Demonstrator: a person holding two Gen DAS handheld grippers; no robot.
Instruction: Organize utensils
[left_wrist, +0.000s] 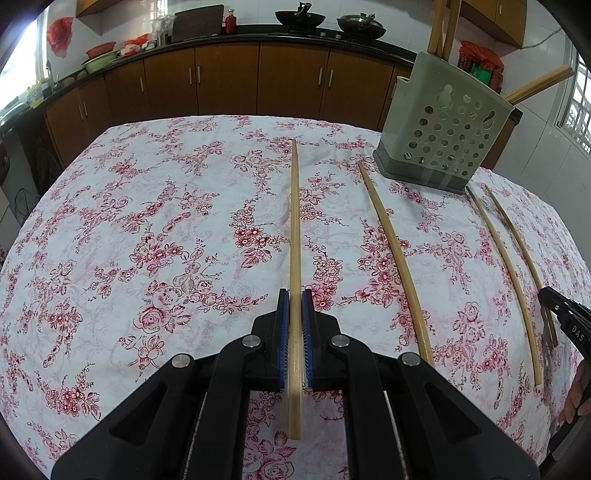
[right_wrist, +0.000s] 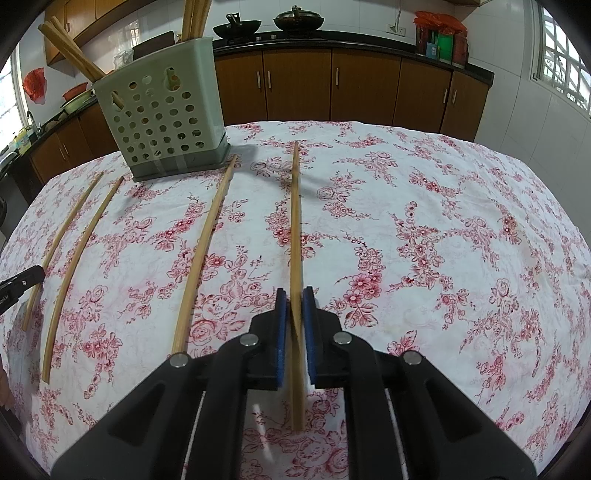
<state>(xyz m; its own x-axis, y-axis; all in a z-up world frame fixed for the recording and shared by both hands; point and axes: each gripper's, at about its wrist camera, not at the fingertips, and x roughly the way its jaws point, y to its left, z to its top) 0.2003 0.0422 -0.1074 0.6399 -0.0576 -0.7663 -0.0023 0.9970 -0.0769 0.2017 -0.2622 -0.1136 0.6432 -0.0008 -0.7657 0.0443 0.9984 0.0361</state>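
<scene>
My left gripper is shut on a bamboo chopstick that points straight ahead over the floral tablecloth. My right gripper is closed around another chopstick, its pads close on both sides. Loose chopsticks lie on the cloth: one right of the left gripper, two more farther right. In the right wrist view they lie to the left. A pale green perforated utensil holder stands at the far side, with several chopsticks upright inside.
The table wears a white cloth with red flowers. Brown kitchen cabinets and a dark counter with woks run behind. The other gripper's tip shows at the right edge of the left wrist view.
</scene>
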